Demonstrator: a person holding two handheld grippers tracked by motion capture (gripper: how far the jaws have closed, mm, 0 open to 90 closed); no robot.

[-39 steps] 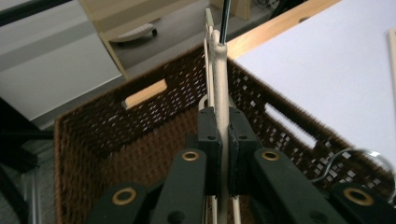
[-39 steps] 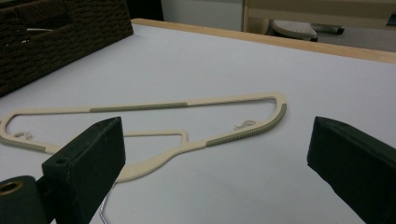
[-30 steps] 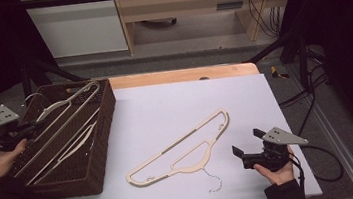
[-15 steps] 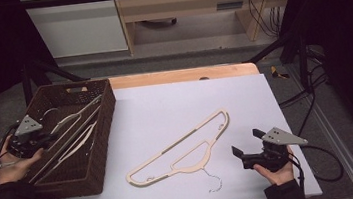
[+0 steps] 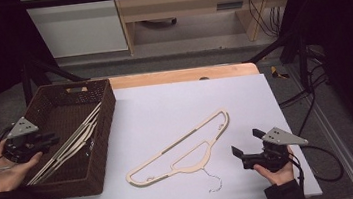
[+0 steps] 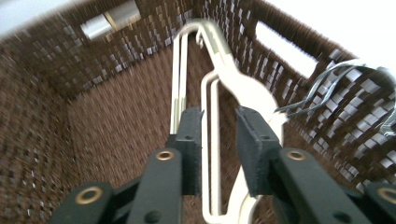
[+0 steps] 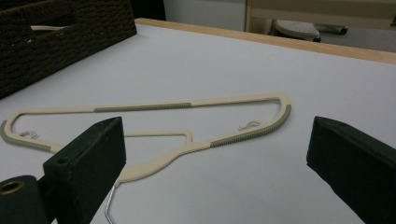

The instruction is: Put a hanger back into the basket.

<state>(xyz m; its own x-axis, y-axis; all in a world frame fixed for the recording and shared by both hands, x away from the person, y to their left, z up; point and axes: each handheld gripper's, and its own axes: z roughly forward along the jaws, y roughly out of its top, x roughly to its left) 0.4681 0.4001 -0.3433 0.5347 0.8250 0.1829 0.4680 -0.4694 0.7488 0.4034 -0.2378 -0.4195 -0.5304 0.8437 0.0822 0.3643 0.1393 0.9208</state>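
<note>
Evidently a hanger just lowered into the basket, with a second one waiting on the worktop.
Light, stiff and slick, the cream hangers (image 6: 243, 88) sit between and ahead of the left tool (image 6: 219, 140), whose jaws have just been opening off a thin bar; compared with a second earlier they lie lower inside the wicker basket (image 5: 103, 138). The right tool (image 7: 215, 154), spread wide, faces the hanger (image 7: 187, 140) ahead; best pinched at its ribbed arm.

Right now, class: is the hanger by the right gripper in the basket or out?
Out: the hanger lies flat on the table, apart from the basket.

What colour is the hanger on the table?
Cream, with grey-green ribbed strips on its arms; the hanger shows best in the right gripper view.
</note>
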